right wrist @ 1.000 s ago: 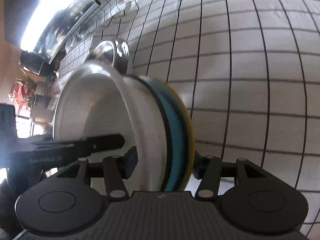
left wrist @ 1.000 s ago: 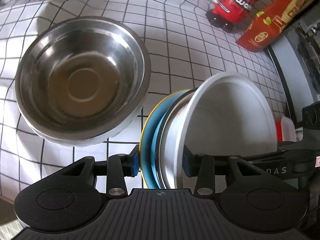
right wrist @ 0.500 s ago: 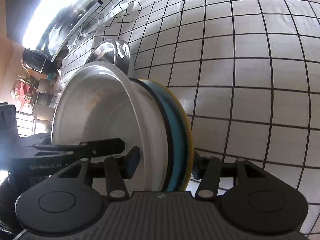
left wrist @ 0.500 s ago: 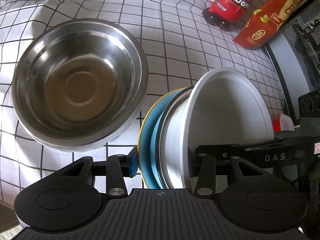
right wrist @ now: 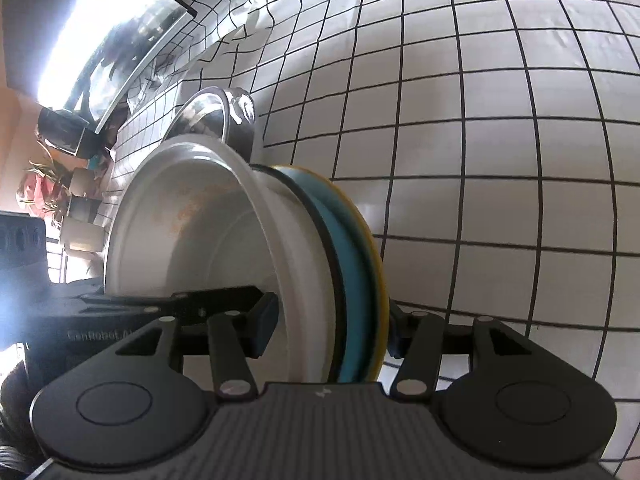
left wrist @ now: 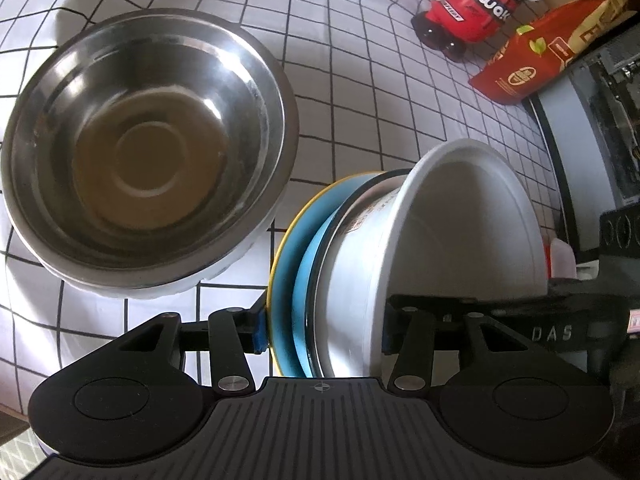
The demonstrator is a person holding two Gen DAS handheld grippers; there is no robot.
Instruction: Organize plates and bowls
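A stack of dishes stands on edge above the checked cloth: a yellow plate (left wrist: 280,264), a blue plate (left wrist: 304,280) and a white bowl (left wrist: 460,232) nested against them. My left gripper (left wrist: 322,336) straddles the stack's lower rim and its jaws are opening, the blue pads (left wrist: 259,332) just off the yellow plate. My right gripper (right wrist: 328,336) is shut on the same stack (right wrist: 352,264), one pad inside the white bowl (right wrist: 192,240), the other on the yellow plate. A large steel bowl (left wrist: 144,152) rests upright on the cloth left of the stack.
The checked tablecloth (right wrist: 500,140) covers the table. A red and white toy figure (left wrist: 472,8) and a red packet (left wrist: 532,64) stand at the far right. A dark appliance (left wrist: 592,128) lines the right edge. The steel bowl (right wrist: 216,116) shows behind the stack in the right wrist view.
My left gripper's jaws have spread wider around the stack, and the left view has shifted a little. The right gripper has kept its hold and has not moved.
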